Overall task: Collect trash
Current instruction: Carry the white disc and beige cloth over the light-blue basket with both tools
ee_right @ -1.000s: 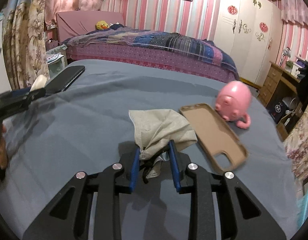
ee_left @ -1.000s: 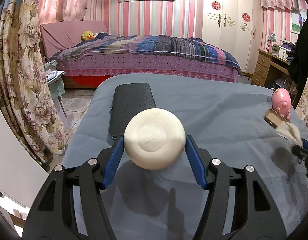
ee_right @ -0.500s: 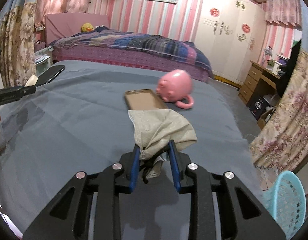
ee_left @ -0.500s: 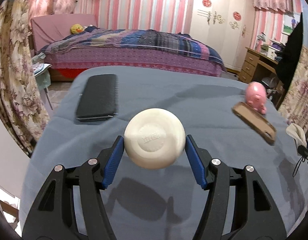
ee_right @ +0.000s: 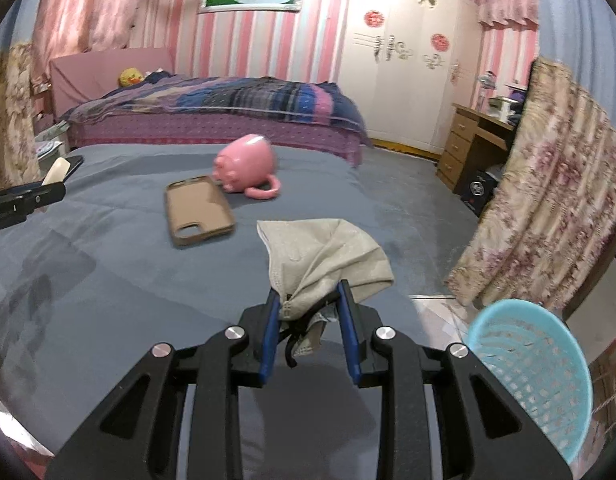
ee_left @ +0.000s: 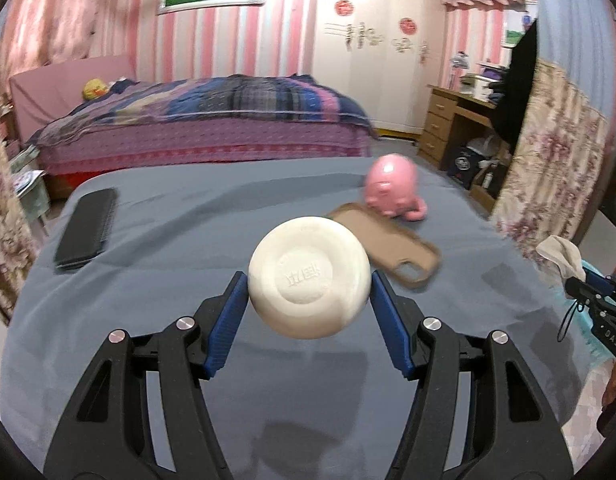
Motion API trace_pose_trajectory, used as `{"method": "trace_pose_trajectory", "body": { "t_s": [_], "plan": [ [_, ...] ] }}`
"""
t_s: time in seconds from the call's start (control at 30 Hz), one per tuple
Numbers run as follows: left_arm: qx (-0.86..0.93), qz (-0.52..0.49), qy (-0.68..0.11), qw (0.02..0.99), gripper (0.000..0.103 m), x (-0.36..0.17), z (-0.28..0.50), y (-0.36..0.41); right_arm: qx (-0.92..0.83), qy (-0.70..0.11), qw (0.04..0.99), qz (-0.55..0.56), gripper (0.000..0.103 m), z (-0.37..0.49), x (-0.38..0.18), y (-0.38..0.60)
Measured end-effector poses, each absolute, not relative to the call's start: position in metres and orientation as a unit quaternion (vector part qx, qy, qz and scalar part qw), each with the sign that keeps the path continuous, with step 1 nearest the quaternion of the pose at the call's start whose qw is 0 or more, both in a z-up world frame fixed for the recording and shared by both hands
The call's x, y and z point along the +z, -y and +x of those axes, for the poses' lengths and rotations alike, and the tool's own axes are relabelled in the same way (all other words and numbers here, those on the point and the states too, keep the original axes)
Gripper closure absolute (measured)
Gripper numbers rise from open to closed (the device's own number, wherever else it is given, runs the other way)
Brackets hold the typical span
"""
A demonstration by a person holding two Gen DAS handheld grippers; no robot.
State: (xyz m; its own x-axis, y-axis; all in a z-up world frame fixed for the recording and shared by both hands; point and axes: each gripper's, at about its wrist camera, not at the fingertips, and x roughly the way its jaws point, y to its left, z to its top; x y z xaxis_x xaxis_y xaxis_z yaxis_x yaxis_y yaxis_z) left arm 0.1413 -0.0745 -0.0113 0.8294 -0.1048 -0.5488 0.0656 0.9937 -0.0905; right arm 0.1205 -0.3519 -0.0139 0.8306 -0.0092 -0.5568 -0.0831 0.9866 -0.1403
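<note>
- Left gripper: fingers closed on a round white soap bar, held clear above the grey-covered desk.
- Right gripper: fingers pinched on a crumpled grey face mask, near the desk's right edge.
- Light blue basket on the floor, just right of the right gripper.
- On the desk: brown phone case touching a pink pig mug; black phone far left.
</note>
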Motion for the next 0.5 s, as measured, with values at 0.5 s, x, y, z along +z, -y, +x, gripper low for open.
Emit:
{"method": "trace_pose_trajectory", "body": {
  "t_s": [0.5],
  "plan": [
    [-0.163,-0.021,-0.287,0.944,0.042,-0.002,0.157,0.228,-0.121,-0.268,0.955,-0.045,0.075,0.07,0.006,0.497]
  ]
}}
